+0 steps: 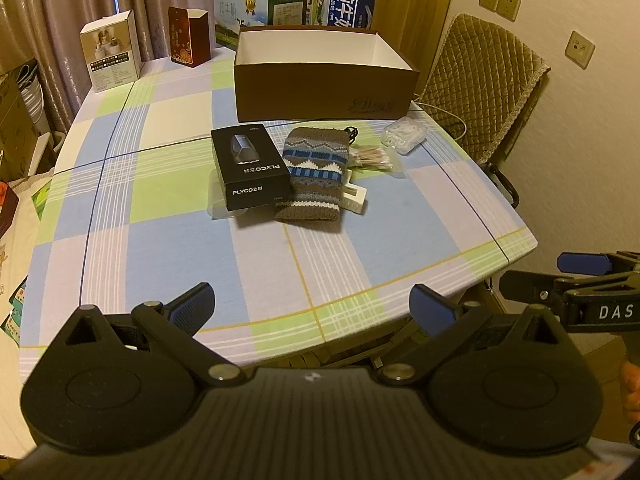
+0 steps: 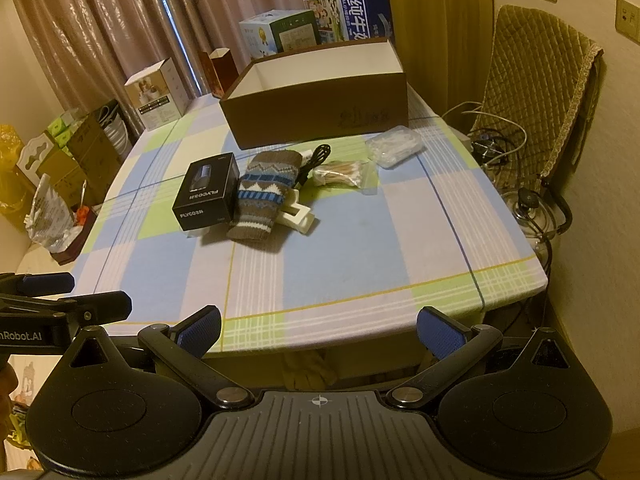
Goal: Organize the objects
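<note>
- The counter (image 1: 168, 248) with its blue, green and white check cloth fills most of both views, and all the stuff sits toward the far half.
- Big brown open box (image 1: 326, 76) is at the back, white inside, looks empty from here.
- Both grippers hang off the near edge, tipped down toward the counter top, side by side. The left gripper (image 1: 314, 310) has its jaws spread as wide as they go with nothing between them. Same deal for the right gripper (image 2: 318, 330), wide apart and holding nothing; its tip pokes into the left view at the right edge.
- Black FLYCO box (image 1: 250, 168) lies flat in front of the brown box, left of the pile.
- Knitted patterned pouch (image 1: 314, 174) is right up against the black box's right side, lying on a white plastic piece (image 1: 356, 196) that sticks out under it.
- A black cord (image 2: 316, 160) shows behind the pouch.
- Bag of cotton swabs (image 1: 376, 158) is just right of the pouch, and a small clear plastic case (image 1: 404, 134) sits just past it, near the brown box's front right corner.
</note>
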A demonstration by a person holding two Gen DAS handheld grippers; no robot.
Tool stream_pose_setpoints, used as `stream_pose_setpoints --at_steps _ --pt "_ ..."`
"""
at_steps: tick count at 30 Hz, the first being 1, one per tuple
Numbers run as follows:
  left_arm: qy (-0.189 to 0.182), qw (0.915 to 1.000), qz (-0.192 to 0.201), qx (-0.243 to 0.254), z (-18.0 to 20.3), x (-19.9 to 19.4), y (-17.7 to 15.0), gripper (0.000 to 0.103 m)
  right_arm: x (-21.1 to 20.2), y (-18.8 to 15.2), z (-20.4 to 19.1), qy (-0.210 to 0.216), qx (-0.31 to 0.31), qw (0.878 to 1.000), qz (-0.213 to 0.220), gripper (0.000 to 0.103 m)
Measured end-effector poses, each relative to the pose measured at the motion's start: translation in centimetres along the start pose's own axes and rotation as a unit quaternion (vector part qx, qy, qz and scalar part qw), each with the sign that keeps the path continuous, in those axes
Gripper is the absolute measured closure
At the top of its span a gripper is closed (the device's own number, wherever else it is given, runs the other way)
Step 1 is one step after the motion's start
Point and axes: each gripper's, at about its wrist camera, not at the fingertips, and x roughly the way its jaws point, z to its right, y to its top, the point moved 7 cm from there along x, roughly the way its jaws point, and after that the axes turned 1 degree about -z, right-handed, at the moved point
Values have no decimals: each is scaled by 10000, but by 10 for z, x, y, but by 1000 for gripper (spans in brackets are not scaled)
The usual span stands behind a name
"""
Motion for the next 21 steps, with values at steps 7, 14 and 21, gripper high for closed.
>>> stream_pose_setpoints --at_steps 7,14,21 --pt "1 10000 -14 -12 2 1 1 1 1 0 0 0 -3 10000 4 2" --pt "10 10000 -39 -33 0 5 4 1 3 2 1 1 -6 10000 -13 2" --pt "23 9999 -81 -82 -3 13 10 1 12 12 3 9 -24 10000 -79 2"
